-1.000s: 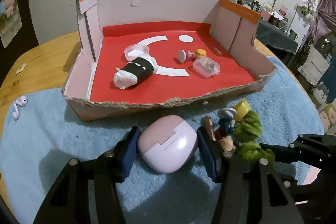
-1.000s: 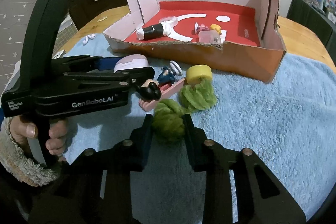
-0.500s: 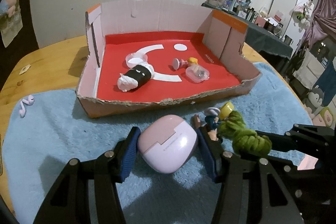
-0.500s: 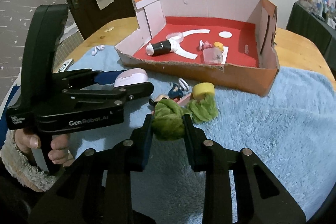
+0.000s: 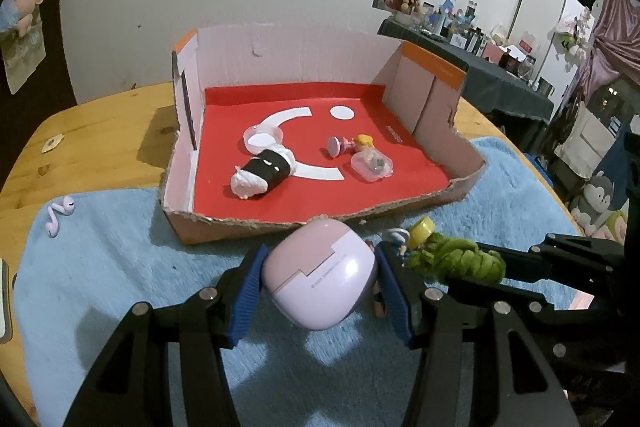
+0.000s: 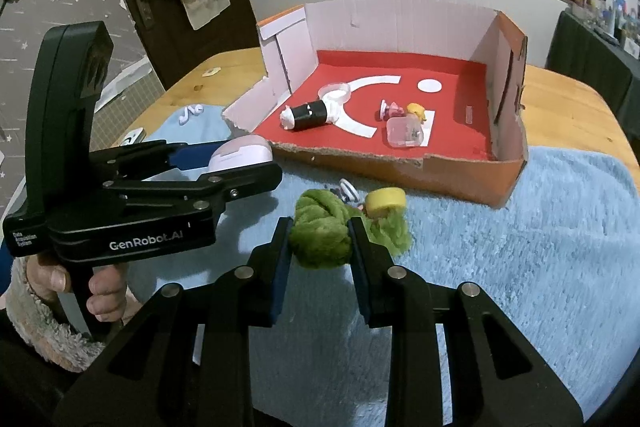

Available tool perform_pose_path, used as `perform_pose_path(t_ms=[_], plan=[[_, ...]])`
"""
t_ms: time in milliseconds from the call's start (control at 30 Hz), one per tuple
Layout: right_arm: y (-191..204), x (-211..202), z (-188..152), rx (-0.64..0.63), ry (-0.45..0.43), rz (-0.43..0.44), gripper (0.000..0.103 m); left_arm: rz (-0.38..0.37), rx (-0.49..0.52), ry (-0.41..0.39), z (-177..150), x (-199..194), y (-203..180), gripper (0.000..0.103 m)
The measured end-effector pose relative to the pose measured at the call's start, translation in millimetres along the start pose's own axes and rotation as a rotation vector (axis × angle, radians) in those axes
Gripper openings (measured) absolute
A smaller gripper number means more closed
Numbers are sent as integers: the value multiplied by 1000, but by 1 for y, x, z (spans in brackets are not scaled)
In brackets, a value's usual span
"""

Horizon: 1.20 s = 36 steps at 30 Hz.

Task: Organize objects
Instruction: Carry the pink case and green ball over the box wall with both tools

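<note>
The torn cardboard box [image 5: 448, 191] with its red floor holds a black-and-white roll-shaped toy [image 5: 262, 175], a clear round lid [image 5: 262, 140], a small pink and yellow figurine [image 5: 352, 146] and a clear plastic capsule [image 5: 372, 167]. The left gripper [image 5: 318, 287] has its blue-padded fingers [image 5: 244, 297] clenched on a smooth, rounded pink earbud case [image 5: 320, 279] held above the fluffy blue towel [image 5: 100, 267] in front of the box. The right gripper [image 6: 320, 247] has its fingers [image 6: 280, 267] closed on a knotted green yarn bundle [image 6: 320, 235], beside a yellow cap [image 6: 386, 201] on the towel that covers the wooden tabletop [image 5: 100, 131].
</note>
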State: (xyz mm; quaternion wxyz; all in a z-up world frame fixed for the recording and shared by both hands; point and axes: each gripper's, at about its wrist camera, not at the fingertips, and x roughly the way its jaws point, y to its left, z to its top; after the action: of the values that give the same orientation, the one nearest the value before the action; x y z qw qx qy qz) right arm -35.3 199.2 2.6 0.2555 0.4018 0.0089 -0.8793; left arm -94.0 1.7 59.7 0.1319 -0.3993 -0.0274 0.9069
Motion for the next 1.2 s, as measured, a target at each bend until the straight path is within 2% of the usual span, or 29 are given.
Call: perform_pose_path(t_ms=[667, 1200], plan=[[-8, 2, 23, 5, -22, 4, 27, 4, 3, -30, 24, -2, 7, 57], [-19, 10, 43, 22, -24, 17, 27, 6, 10, -17, 37, 4, 8, 57]])
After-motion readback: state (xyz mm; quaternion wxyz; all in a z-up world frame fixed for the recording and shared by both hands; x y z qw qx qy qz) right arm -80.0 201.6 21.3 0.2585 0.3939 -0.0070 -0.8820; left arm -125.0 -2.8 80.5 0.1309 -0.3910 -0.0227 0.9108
